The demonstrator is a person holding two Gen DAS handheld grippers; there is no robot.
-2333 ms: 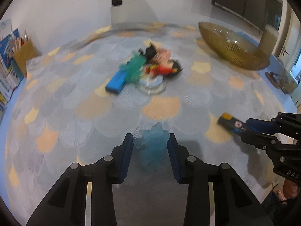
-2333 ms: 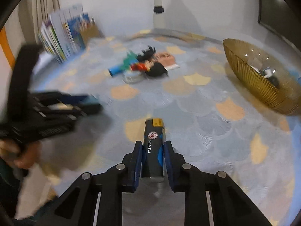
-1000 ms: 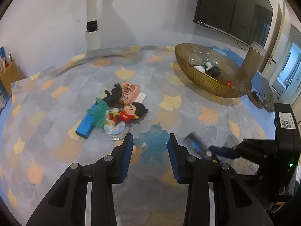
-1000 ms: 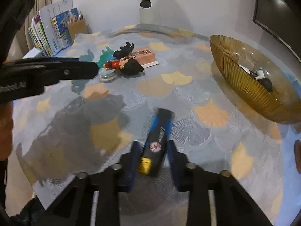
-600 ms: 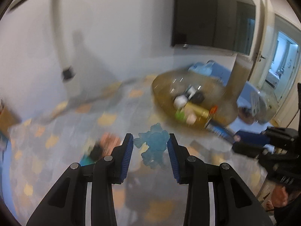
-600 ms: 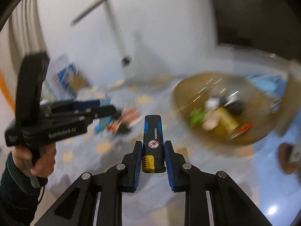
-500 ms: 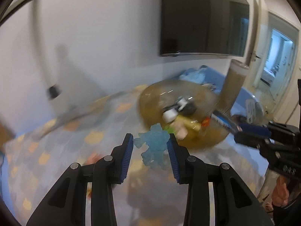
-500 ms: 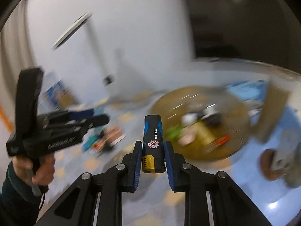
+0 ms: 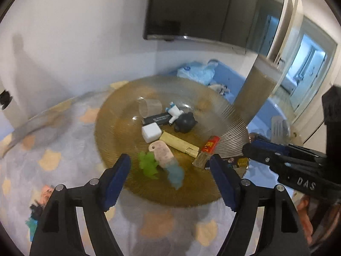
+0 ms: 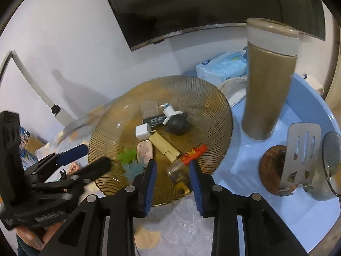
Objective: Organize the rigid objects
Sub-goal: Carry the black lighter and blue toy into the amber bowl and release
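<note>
My left gripper [image 9: 170,170] is open over the near rim of the amber ribbed glass bowl [image 9: 230,119]. The translucent blue figure [image 9: 175,173] is blurred between its fingers, over the bowl. My right gripper [image 10: 172,177] is open above the bowl's near edge [image 10: 217,98]. The black-and-blue lighter [image 10: 181,184] is blurred in the bowl between its fingers, and shows in the left wrist view [image 9: 234,163]. The bowl holds several items: a green figure [image 9: 148,164], a white cube [image 9: 150,131], a black round toy [image 9: 185,122].
A tall tan tumbler [image 10: 266,81] stands right of the bowl. A metal spatula [image 10: 298,155] rests on a wooden coaster [image 10: 270,166]. A tissue pack [image 10: 221,66] lies behind. Remaining toys [image 9: 40,202] lie on the patterned cloth at left.
Both grippers swung over the bowl and opened. The blue figure has left the left gripper and the lighter has left the right gripper; both are now in the bowl.
</note>
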